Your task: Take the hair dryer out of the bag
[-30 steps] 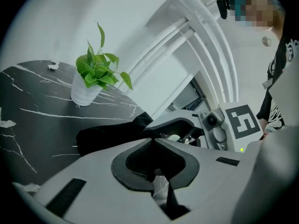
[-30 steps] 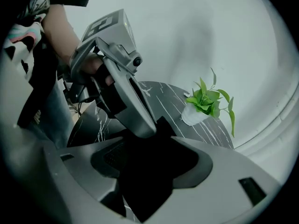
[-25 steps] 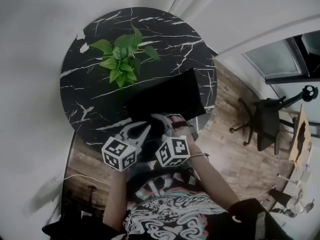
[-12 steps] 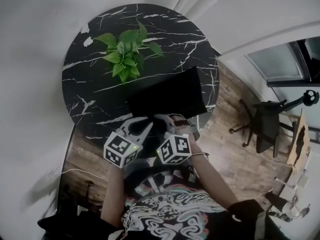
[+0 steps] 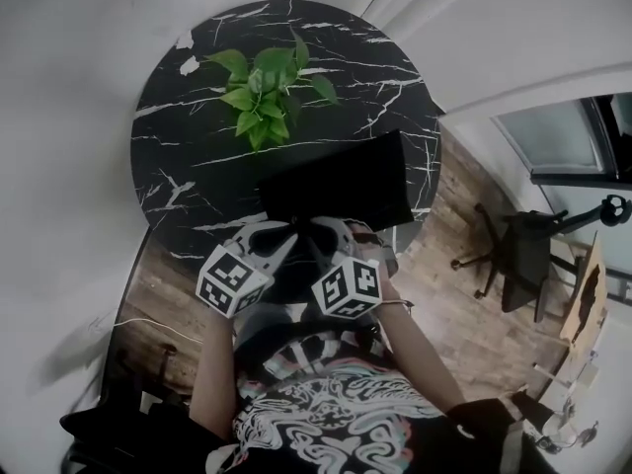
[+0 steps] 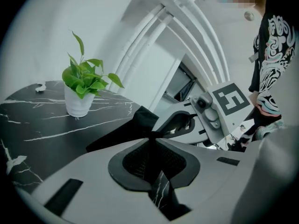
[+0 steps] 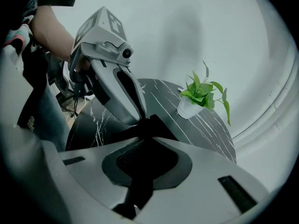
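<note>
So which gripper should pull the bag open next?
Right, probably. The right gripper has just been closing its jaws on the black bag at its near edge, toward the bag's middle. The left gripper, shut on the same edge nearer the corner, can anchor.

**Black stone, black bag, one spot of green**

The round worktop [image 5: 188, 176] is black marble shot through with thin white veins. The bag [image 5: 341, 181] lying on it is plain matte black. The plant's leaves [image 5: 267, 82] are bright green, above a plain white pot [image 6: 78, 105]. The person's shirt [image 5: 326, 413] is black with a swirling white print touched with pink and teal. The floor [image 5: 464, 304] is brown wood planking, and the wall [image 5: 69, 117] is white.
</note>
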### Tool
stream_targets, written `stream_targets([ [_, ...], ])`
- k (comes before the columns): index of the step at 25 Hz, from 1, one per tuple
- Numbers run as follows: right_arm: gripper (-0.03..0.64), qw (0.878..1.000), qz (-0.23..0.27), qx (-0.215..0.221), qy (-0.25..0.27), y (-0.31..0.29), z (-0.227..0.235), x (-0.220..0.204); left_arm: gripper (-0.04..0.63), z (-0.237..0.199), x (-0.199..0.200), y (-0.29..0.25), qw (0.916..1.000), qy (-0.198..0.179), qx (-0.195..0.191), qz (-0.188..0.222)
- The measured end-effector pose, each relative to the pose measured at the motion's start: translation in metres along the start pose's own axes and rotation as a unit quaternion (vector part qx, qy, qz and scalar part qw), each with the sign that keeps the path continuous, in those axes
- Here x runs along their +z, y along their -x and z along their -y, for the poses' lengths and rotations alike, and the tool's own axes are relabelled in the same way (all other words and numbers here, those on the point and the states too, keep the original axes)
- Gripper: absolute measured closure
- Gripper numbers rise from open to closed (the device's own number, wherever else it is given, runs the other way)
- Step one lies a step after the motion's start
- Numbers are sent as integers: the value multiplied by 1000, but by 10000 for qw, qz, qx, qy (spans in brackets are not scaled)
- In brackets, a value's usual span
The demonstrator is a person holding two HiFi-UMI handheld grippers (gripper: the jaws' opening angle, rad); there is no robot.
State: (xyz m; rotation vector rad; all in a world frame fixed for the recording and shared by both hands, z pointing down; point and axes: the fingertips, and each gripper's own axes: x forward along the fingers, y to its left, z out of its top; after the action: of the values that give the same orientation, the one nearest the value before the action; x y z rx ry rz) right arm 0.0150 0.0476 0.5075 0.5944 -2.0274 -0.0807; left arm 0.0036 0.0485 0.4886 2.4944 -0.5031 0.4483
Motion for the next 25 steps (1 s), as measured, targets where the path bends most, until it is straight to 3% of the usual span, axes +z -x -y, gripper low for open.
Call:
stream_targets([
  [4, 577, 9995, 33, -18, -307, 3, 3, -3, 561, -32, -10, 6, 9982, 492, 339, 19],
  [5, 577, 9993, 51, -7, -363, 4, 3, -3, 561, -37, -18, 4, 9984, 363, 396, -197],
  [7, 577, 9991, 80, -16, -408, 5, 3, -2, 561, -42, -34, -2, 9955, -238, 478, -787],
  [9, 577, 9989, 96, -58, -458, 6, 4, -2, 561, -40, -44, -12, 9904, -707, 352, -1130],
  [13, 577, 9980, 129, -200, -581, 11, 7, -3, 561, -33, -47, -32, 9870, -1002, -11, -1253],
  [20, 577, 9947, 198, -372, -938, 21, 13, -10, 560, -23, -43, -61, 9690, -1961, -174, -1490],
  [25, 577, 9927, 135, -357, -1144, 27, 15, -22, 421, -15, -42, -77, 9580, -2340, -360, -1618],
])
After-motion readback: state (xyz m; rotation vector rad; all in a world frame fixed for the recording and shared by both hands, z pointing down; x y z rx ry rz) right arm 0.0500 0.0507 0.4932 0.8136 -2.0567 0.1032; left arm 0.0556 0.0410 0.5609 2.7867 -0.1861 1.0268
